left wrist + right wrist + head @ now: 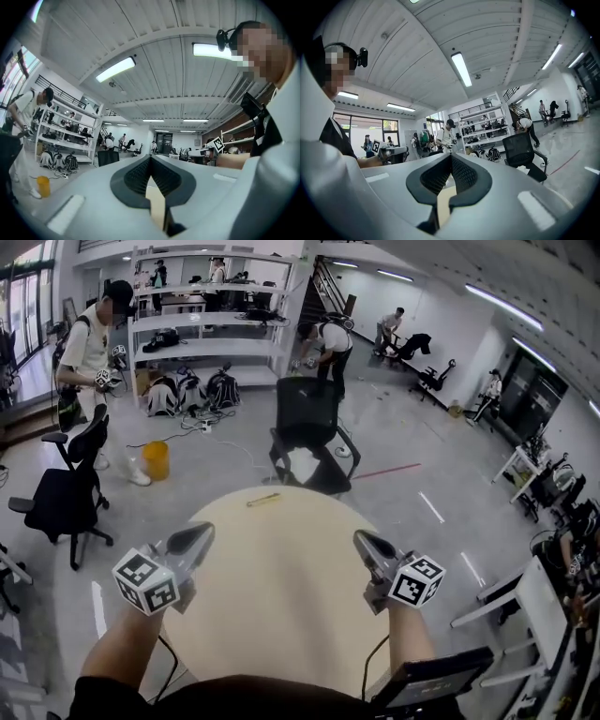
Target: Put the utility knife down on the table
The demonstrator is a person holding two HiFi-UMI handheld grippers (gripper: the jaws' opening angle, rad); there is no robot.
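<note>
Lying near the far rim of the round beige table (pixel 281 615), the slim yellow utility knife (pixel 264 500) is free; left gripper (pixel 207 530) and right gripper (pixel 360 537) are closed, empty.

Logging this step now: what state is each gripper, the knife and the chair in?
Left gripper: shut, nothing between the jaws.
Right gripper: shut, nothing between the jaws.
Utility knife: lying flat on the table, near its far edge, untouched.
Black chair: upright beyond the table, nobody seated.
</note>
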